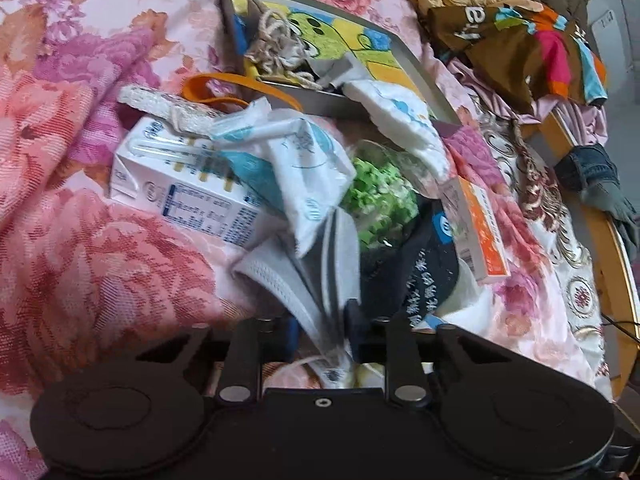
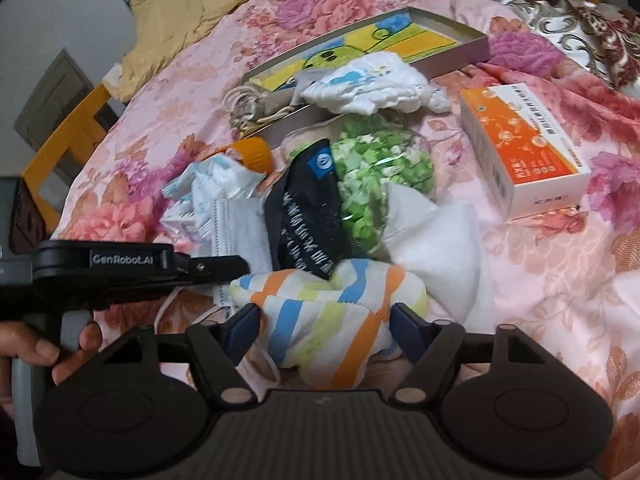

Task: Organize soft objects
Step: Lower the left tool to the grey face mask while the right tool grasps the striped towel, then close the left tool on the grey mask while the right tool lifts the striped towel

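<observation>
My left gripper [image 1: 320,320] pinches the grey mask [image 1: 280,272], my right gripper [image 2: 324,320] brackets the striped cloth [image 2: 320,320]; tray [image 2: 460,56] upper centre holds cord [image 2: 248,108].

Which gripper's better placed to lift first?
Left, probably. The left gripper is shut on the grey face mask. The right gripper straddles the striped cloth, but whether its pads press yet is unclear.

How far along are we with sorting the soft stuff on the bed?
Early. Done: only a white cloth and cord lie at the tray. In hand: left gripper pinches the grey mask; right gripper straddles the striped cloth. Left: black band, green bag, white pad.
</observation>
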Demonstrator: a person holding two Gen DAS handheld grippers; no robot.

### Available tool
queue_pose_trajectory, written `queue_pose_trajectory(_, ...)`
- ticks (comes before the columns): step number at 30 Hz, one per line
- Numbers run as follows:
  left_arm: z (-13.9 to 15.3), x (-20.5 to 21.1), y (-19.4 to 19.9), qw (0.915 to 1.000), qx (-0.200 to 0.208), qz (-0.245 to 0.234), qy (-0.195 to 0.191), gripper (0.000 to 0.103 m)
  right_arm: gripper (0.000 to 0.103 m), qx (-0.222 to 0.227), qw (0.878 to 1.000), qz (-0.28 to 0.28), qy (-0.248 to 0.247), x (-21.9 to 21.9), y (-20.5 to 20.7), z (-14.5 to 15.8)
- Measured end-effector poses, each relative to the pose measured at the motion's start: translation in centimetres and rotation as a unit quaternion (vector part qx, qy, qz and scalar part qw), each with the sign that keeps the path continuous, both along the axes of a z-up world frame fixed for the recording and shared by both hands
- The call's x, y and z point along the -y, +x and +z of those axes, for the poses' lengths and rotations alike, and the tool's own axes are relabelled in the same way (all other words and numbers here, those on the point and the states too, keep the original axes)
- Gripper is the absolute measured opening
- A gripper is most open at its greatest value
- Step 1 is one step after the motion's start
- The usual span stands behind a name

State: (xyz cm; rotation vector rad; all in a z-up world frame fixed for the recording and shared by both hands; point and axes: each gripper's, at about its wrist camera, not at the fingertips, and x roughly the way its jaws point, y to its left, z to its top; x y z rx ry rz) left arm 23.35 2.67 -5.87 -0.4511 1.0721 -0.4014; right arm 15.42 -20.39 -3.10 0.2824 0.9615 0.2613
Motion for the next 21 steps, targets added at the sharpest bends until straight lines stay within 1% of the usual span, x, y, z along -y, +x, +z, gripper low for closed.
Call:
queue_pose_trajectory(5,0.3,0.4,-0.4,0.9998,0.013,-0.014,0.006,0.01,0.056,0.006,1.0,0.014,-0.017,-0.9,-0.3,0.0)
queue_pose_trajectory(7,0.5,0.5,-0.5,0.9996,0.018,-0.018,0.01,0.008,0.045,0.011,1.0,0.017,-0.024,-1.0,-0.4,0.1)
queue_pose_trajectory(9,0.6,0.6,-0.6,0.9994,0.022,-0.02,0.015,0.006,0.036,0.017,0.999,0.018,-0.027,-1.1,-0.6,0.2)
queue_pose_trajectory(12,0.9,0.7,-0.8,0.999,0.031,-0.025,0.019,0.004,0.027,0.029,0.999,0.017,-0.026,-1.1,-0.9,0.4)
queue_pose_trajectory(15,1.4,0.8,-1.2,0.9983,0.043,-0.032,0.023,0.004,0.024,0.041,0.999,0.016,-0.019,-1.0,-1.3,0.8)
queue_pose_trajectory(17,1.5,0.8,-1.5,0.998,0.048,-0.033,0.026,0.004,0.023,0.049,0.999,0.016,-0.013,-0.9,-1.7,1.1)
queue_pose_trajectory(21,2.0,0.3,-2.7,0.9985,0.045,-0.029,0.014,0.004,0.023,0.061,0.998,0.017,0.002,-0.8,-2.5,1.5)
